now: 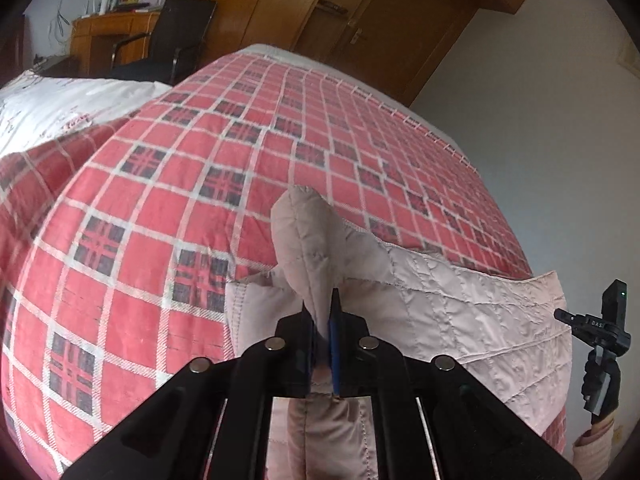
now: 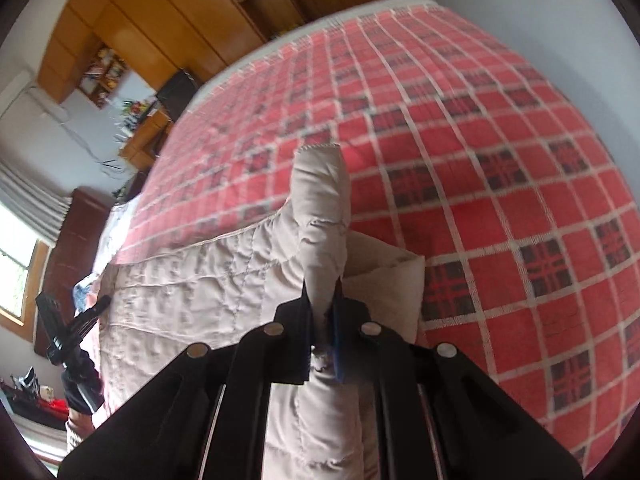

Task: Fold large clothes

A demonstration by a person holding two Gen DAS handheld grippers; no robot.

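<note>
Already both of my tools had cloth in them. My left gripper (image 1: 322,316) was pinched on a bunched corner of the pale pink quilted garment (image 1: 460,312), with a padded lobe of it standing up past the fingertips. My right gripper (image 2: 324,300) was clamped the same way on another bunched corner of the garment (image 2: 192,292), its lobe poking forward and up.

The garment lay on the red plaid bedspread (image 1: 192,184) at the near edge of the bed, spread flat between my two grips. From the left wrist view the cloth ran off to the right, and the right tool showed at that far end, near the frame's edge. From the right wrist view it ran off to the left, with the left tool at the far left. So the long axis of the held edge lay across me, side to side, and each gripper sat at one end of it.

What the next move turned on, as I judged it, was that the open bedspread lay straight ahead of both grippers, beyond the garment. Neither hand looked nearer to the far side; they seemed level. I reckoned a fold would want both carried forward together, keeping the edge taut and square. Whether a second layer already lay beneath I could not tell.
</note>
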